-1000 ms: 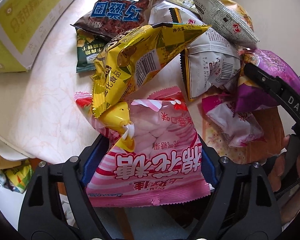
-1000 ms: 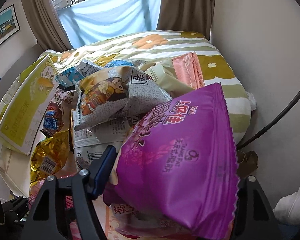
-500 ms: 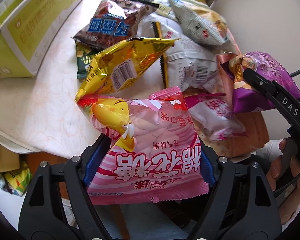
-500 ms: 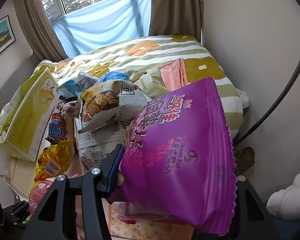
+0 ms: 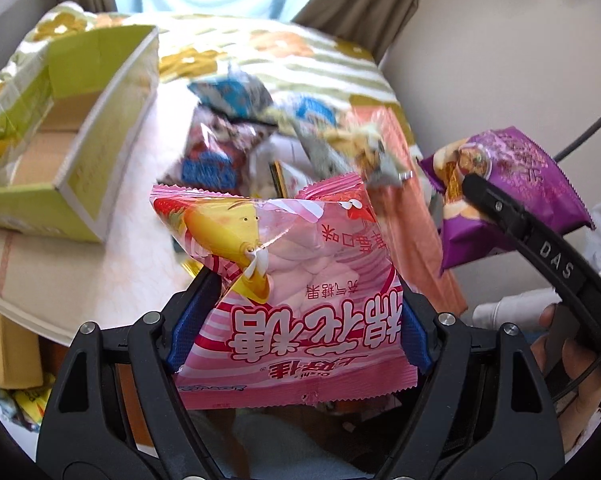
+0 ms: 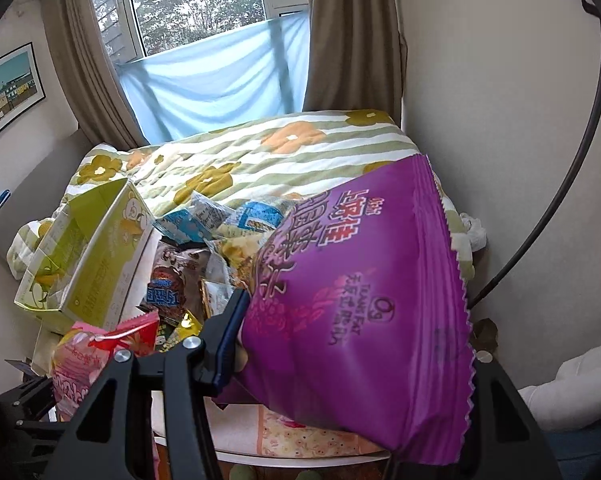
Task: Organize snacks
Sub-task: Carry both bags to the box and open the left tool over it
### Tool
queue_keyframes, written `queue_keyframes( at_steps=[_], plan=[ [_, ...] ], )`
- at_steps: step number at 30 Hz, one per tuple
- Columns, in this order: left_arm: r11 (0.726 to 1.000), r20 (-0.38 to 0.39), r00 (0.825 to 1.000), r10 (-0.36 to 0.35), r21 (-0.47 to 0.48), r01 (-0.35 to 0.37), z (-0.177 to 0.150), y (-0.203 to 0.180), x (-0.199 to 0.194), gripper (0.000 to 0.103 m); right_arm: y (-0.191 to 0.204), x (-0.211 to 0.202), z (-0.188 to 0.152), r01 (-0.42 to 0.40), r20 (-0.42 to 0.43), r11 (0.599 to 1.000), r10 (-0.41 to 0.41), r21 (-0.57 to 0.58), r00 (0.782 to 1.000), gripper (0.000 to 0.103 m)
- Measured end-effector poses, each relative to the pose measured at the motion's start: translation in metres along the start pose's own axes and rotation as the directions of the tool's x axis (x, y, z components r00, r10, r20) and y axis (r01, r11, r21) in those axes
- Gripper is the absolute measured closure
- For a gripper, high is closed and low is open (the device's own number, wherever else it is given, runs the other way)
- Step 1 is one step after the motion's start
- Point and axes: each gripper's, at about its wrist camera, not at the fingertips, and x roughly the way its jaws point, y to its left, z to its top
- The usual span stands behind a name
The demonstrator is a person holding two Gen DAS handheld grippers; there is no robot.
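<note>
My left gripper [image 5: 292, 320] is shut on a pink marshmallow bag [image 5: 296, 300] and holds it up above the table. The same bag shows at the lower left of the right wrist view [image 6: 96, 356]. My right gripper [image 6: 352, 344] is shut on a purple chip bag [image 6: 364, 300], held up at the table's right side; it also shows in the left wrist view [image 5: 508, 188]. A pile of snack bags [image 5: 236, 152] lies on the table beyond both grippers. An open green cardboard box [image 5: 72, 152] stands at the left, and appears in the right wrist view [image 6: 88, 264].
The table [image 5: 112, 240] has a pale patterned cloth. A bed with a striped flowered quilt [image 6: 260, 152] lies behind it, under a window with curtains. A wall [image 6: 500, 120] is close on the right. More packets [image 5: 24, 400] lie on the floor at lower left.
Both grippers have lifted their bags and tilted up, so the bed and window now show. The yellow bag that leaned on the pink bag has dropped out of view.
</note>
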Motion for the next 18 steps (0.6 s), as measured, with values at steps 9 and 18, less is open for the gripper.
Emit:
queue_keyframes(
  at_steps=[9,18],
  plan=[
    [0.999,0.119,0.992,0.046,-0.031,-0.043,0.054,0.086,-0.053,0.025,0.101,0.002,0.037,-0.073,0.036,0.995,0.076,-0.066,0.996,0.052],
    [0.991,0.144,0.981,0.133,-0.046,-0.127,0.11,0.207,-0.085,0.025,0.233,0.026,0.053,-0.158,0.018,0.98,0.161,-0.125,0.987,0.052]
  ],
)
